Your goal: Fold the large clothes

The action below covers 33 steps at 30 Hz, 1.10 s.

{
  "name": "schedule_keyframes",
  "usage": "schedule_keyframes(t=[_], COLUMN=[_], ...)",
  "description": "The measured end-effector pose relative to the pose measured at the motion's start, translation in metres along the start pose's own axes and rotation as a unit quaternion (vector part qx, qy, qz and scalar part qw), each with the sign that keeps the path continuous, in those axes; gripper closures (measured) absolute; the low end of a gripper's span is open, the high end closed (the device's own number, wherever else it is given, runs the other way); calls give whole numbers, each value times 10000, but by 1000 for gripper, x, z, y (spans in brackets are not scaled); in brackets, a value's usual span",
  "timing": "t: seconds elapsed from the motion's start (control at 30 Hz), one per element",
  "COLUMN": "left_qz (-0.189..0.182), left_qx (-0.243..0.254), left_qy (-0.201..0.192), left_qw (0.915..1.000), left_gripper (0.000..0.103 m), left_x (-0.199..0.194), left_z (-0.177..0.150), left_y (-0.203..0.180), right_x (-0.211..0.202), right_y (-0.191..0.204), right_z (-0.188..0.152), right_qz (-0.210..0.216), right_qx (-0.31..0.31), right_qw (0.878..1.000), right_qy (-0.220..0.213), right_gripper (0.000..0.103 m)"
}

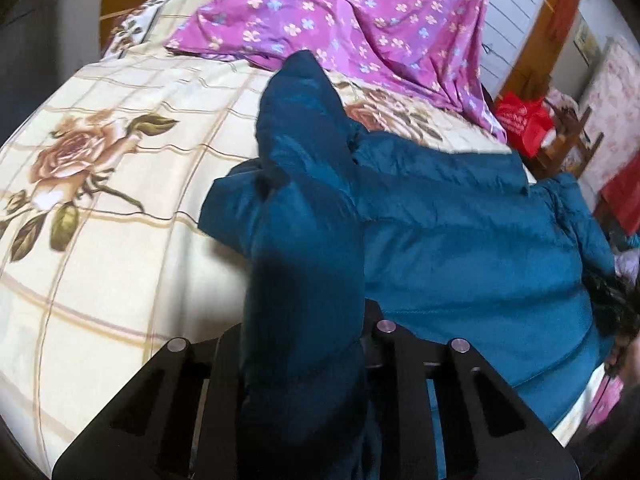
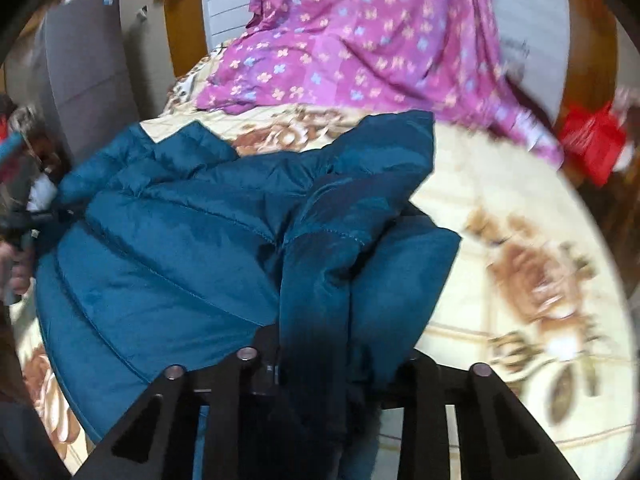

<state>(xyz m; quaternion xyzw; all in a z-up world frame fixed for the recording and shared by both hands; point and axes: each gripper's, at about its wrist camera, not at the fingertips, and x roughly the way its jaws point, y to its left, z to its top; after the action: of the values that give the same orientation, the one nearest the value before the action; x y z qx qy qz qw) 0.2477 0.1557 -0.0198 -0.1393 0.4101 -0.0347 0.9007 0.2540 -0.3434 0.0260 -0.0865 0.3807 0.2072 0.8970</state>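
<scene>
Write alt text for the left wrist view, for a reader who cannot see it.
The left gripper is clamped on a fold of a teal puffer jacket, which lies on a cream bedspread printed with roses. A purple floral sheet is draped at the far end, and a red bag sits beyond the bed's right edge.

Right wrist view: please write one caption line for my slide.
Right gripper clamps a fold of the teal puffer jacket over the rose-print bedspread.

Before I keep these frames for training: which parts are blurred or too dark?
Left wrist: jacket fairly sharp, its sleeve shadowed near the fingers, edges bent by fisheye. Right wrist: bedspread roses smeared, red bag blurred.
</scene>
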Motion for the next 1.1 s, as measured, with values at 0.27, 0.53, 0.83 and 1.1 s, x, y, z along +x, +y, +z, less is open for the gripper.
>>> schedule_keyframes(t=[0.27, 0.53, 0.83, 1.1], left_qz=[-770, -701, -826, -391], left_qx=[314, 479, -479, -191], left_qy=[-229, 65, 406, -428], left_qw=[9963, 9964, 9946, 9981], left_gripper=[84, 81, 58, 45], left_x=[-61, -53, -43, -66], left_z=[-12, -56, -64, 9], left_y=[-58, -96, -45, -84], right_x=[-84, -116, -105, -153], right_y=[-24, -70, -124, -113], right_z=[4, -62, -104, -40], right_qz=[-555, -413, 24, -646], right_qx=[-48, 563, 2606, 2628], right_qw=[9984, 9969, 9648, 9615], right_qy=[47, 350, 359, -482], right_gripper=[76, 74, 43, 30])
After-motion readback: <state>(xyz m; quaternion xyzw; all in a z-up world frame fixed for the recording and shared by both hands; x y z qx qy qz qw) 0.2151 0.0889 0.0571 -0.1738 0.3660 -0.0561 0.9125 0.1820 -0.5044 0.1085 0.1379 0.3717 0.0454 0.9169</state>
